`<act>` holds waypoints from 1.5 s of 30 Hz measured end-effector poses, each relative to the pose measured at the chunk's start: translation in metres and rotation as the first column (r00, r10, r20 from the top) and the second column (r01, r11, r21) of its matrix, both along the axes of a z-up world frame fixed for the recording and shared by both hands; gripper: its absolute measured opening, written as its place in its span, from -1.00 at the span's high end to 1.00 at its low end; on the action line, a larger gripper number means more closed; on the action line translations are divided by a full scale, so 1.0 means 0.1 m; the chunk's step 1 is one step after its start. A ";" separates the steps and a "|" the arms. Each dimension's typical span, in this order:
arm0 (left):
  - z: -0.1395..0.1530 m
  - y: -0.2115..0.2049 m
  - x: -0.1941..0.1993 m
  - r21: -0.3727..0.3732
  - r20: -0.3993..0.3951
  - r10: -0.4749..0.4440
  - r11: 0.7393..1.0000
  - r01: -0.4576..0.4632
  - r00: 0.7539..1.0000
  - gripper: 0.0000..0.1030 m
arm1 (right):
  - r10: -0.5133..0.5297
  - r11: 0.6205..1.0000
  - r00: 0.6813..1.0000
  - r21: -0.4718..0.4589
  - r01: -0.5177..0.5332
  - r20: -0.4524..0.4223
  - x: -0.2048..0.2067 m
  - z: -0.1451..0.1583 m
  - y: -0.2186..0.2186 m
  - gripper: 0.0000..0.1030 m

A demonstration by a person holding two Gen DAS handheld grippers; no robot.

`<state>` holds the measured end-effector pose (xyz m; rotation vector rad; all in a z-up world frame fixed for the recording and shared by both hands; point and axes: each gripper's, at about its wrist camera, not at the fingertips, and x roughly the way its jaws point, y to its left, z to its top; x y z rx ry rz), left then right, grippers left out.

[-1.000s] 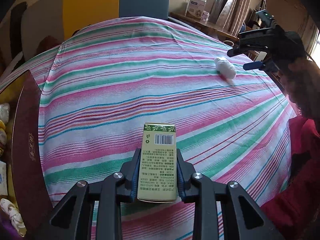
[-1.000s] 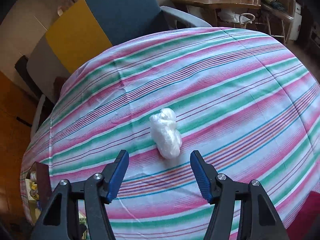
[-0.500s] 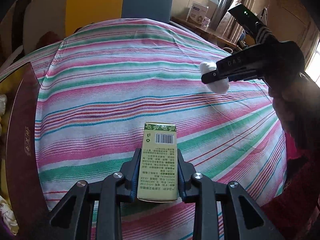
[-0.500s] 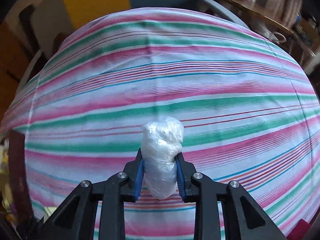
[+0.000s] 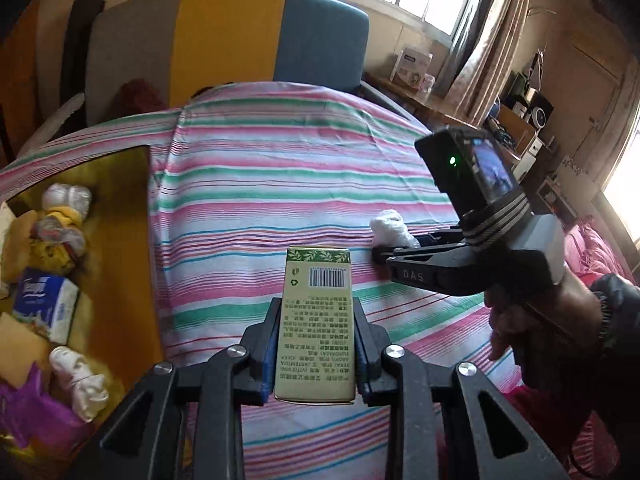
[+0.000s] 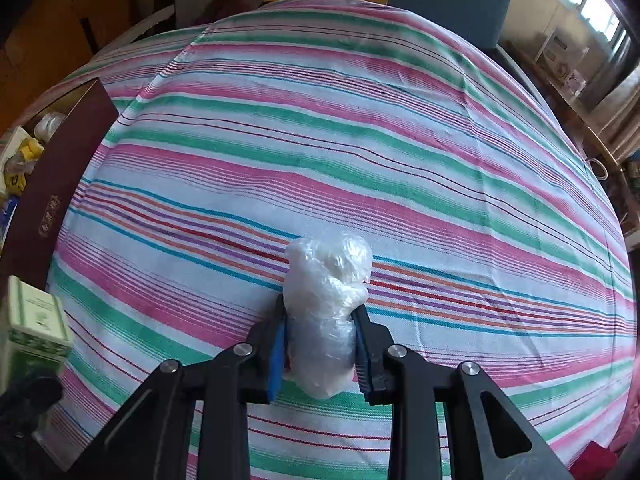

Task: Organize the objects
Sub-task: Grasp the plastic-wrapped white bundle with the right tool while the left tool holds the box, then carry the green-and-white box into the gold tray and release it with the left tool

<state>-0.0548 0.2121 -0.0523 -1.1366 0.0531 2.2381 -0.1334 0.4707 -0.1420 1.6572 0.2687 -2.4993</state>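
My left gripper (image 5: pixel 316 348) is shut on a tall green carton (image 5: pixel 316 320) with a barcode, held above the striped tablecloth (image 5: pixel 280 184). The same carton (image 6: pixel 34 316) shows at the left edge of the right wrist view. My right gripper (image 6: pixel 320 344) is shut on a white plastic-wrapped bundle (image 6: pixel 326 300), lifted off the cloth. In the left wrist view that bundle (image 5: pixel 390 230) sticks out of the right gripper (image 5: pixel 384 250), just right of and beyond the carton. A hand (image 5: pixel 532 332) holds the right gripper.
An open box with a dark red outer wall (image 6: pixel 60 176) and gold inner wall (image 5: pixel 120 240) stands at the table's left. In it lie a tissue pack (image 5: pixel 44 304), white bundles, yellow items and a purple bag. A colour-block chair (image 5: pixel 224 40) stands behind the table.
The right gripper closed on the white bundle, lifted it and carried it left toward the carton. The left gripper rose with the carton, bringing the box at the left into view.
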 end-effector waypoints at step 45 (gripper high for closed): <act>0.46 -1.59 0.08 -0.113 -0.159 0.406 0.898 -0.425 0.900 0.42 | 0.178 0.955 0.973 0.263 -0.134 -0.150 0.21 -0.06 -0.44 0.45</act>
